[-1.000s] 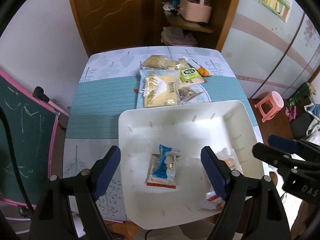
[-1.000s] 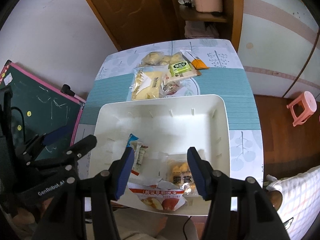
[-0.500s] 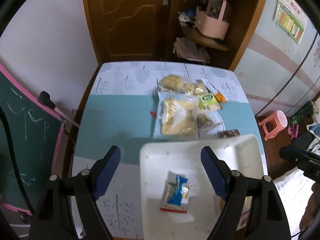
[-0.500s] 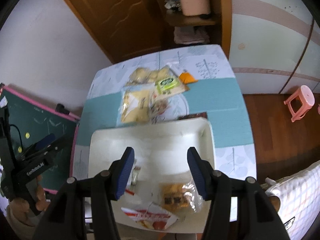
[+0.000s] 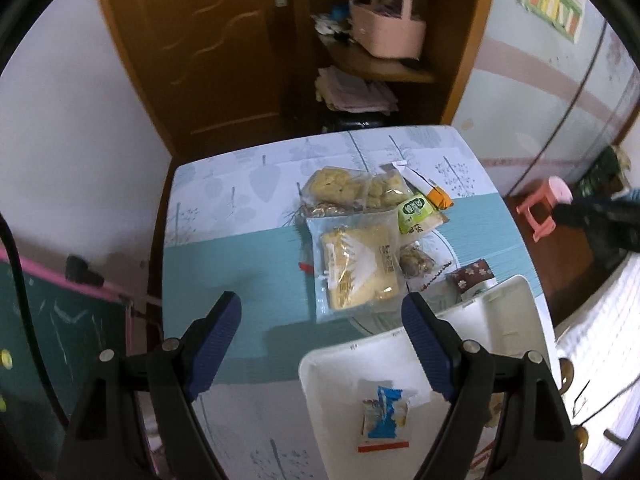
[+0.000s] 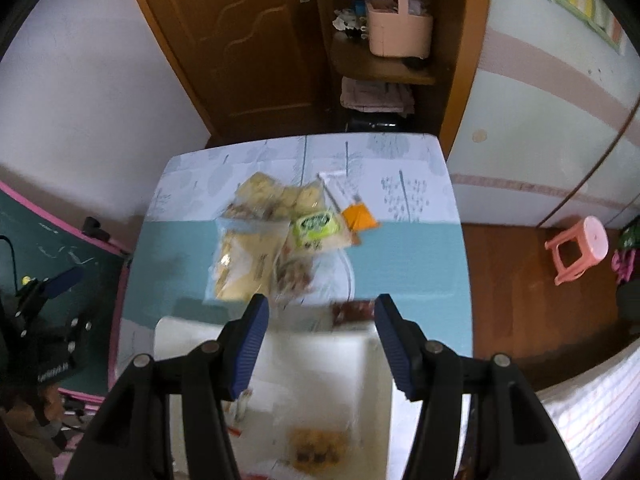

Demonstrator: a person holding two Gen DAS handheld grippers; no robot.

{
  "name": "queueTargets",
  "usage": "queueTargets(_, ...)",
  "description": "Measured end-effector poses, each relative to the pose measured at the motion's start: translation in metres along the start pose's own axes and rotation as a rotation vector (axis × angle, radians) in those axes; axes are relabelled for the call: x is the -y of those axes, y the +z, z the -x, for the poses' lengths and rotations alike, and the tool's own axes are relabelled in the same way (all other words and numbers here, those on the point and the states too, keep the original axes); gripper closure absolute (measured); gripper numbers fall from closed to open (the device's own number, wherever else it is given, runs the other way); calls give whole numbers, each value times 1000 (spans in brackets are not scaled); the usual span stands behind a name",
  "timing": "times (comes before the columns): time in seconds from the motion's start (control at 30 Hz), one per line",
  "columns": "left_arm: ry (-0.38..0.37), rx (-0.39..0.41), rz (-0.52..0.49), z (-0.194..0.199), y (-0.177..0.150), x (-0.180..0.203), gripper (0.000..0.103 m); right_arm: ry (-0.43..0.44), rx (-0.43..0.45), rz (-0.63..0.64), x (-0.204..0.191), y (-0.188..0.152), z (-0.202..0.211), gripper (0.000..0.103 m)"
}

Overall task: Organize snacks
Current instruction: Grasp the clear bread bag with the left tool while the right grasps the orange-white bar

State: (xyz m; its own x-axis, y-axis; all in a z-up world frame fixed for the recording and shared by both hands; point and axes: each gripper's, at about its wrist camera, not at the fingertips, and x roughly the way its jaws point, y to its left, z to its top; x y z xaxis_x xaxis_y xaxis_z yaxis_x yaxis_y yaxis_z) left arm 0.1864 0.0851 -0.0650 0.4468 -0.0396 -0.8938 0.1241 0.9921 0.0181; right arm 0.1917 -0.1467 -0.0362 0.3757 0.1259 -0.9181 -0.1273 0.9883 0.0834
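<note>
Grippers: left gripper (image 5: 322, 334) spread apart, empty; right gripper (image 6: 318, 336) same. Snack packets (image 5: 356, 268) on table (image 5: 224, 264) beyond white tray (image 5: 516, 320).

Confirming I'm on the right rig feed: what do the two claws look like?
Both match: the left claw and right claw have black plastic arms with silver pivot rivets, each ending in two dark blue ribbed pads. In the right wrist view, the left unit's black body carries white lettering, too blurred to read. No sleeves visible.
</note>
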Motion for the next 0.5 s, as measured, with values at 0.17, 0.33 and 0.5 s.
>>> queueTargets(0.17, -6, -73, -100, -54, 32, 13, 22, -19, -53, 46, 3, 46, -45, 48)
queueTargets(0.33, -39, -196, -127, -135, 56, 24, 22, -50, -127, 75, 15, 85, -123, 48)
queueTargets(0.5, -64, -296, -93, -203, 59, 37, 22, -53, -234, 51, 34, 104, -208, 48)
